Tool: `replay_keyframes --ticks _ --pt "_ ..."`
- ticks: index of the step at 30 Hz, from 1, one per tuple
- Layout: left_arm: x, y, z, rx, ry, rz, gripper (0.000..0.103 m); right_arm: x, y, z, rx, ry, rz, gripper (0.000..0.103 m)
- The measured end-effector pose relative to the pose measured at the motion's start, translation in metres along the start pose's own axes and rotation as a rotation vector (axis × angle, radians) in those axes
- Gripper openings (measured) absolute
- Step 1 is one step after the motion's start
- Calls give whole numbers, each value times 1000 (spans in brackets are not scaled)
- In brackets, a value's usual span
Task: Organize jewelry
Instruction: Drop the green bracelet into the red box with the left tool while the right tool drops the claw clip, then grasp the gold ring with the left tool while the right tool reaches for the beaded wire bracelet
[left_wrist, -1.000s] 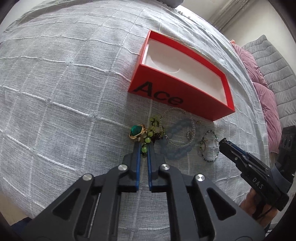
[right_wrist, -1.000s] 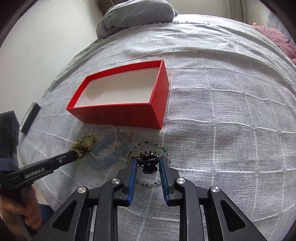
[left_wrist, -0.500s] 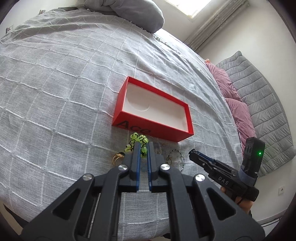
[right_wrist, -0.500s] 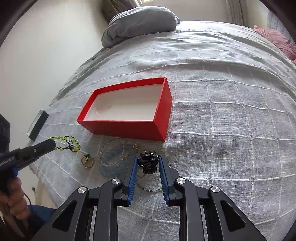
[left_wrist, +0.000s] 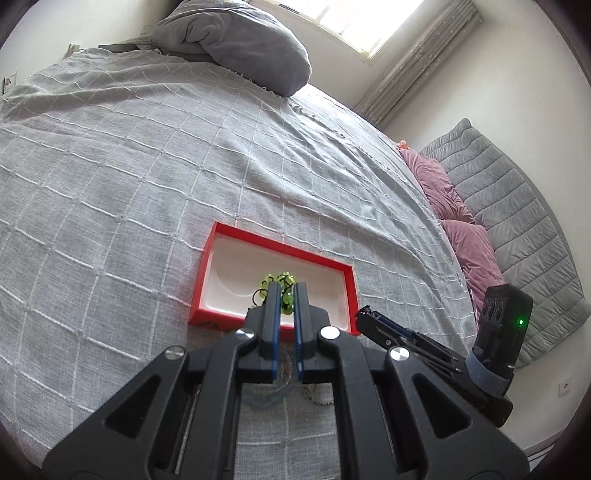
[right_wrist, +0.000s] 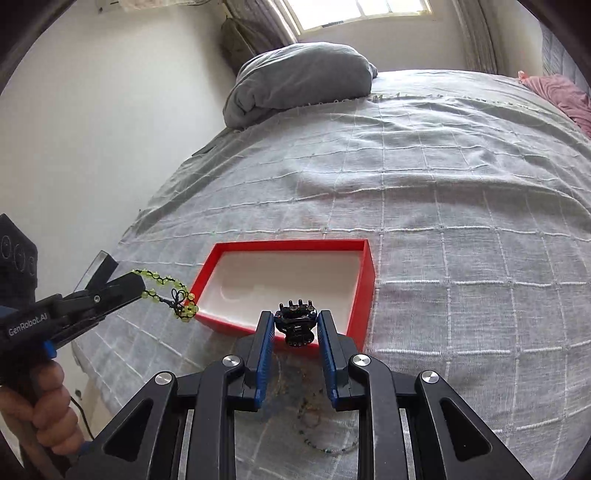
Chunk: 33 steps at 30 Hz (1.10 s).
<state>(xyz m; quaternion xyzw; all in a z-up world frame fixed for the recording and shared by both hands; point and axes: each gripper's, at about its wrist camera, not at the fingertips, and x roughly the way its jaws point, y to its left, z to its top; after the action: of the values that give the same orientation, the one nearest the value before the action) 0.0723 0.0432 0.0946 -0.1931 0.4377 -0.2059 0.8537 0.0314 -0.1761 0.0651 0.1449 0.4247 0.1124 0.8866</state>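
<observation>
A red box (left_wrist: 274, 240) (right_wrist: 364, 280) with a white inside lies open on the grey bedspread. My left gripper (left_wrist: 284, 291) is shut on a green bead bracelet (left_wrist: 282, 282) and holds it in the air over the box's near side; in the right wrist view the bracelet (right_wrist: 162, 286) hangs from that gripper (right_wrist: 122, 286) left of the box. My right gripper (right_wrist: 295, 323) is shut on a black claw hair clip (right_wrist: 297, 325), raised above the box's near wall. It shows in the left wrist view (left_wrist: 365, 317) at the right.
Other bead bracelets (right_wrist: 317, 421) (left_wrist: 269, 384) lie on the bedspread below the grippers, partly hidden by them. A grey pillow (left_wrist: 236, 48) lies at the bed's far end. Pink cushions (left_wrist: 469, 243) and a grey quilt (left_wrist: 524, 236) sit at the right.
Both grippers have risen well above the bed and moved toward the box. The green bracelet was lifted off the bedspread; the clip rose with the right gripper.
</observation>
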Motion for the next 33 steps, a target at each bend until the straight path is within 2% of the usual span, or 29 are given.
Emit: replay_keyframes --ticks 5,12,14,15,17,25,30,33 --pt "23 -4 9 9 2 35 7 17 -1 8 9 14 -37 25" --pt "47 1 7 -21 70 75 8 34 -14 11 34 52 -54 26" --pt "46 4 6 -42 75 71 8 28 -16 14 43 47 -42 32" --pt "43 5 6 -44 71 74 8 23 -15 14 42 37 -39 41" --pt "37 7 5 -45 58 87 9 13 -14 13 30 11 -69 50" --pt "16 19 -9 -48 71 107 16 -9 -29 4 83 6 -61 51" --pt "4 25 -21 -19 89 119 24 -21 -45 -8 131 16 -59 52" --pt "-2 30 -26 1 86 154 33 -24 -47 -16 132 21 -73 55"
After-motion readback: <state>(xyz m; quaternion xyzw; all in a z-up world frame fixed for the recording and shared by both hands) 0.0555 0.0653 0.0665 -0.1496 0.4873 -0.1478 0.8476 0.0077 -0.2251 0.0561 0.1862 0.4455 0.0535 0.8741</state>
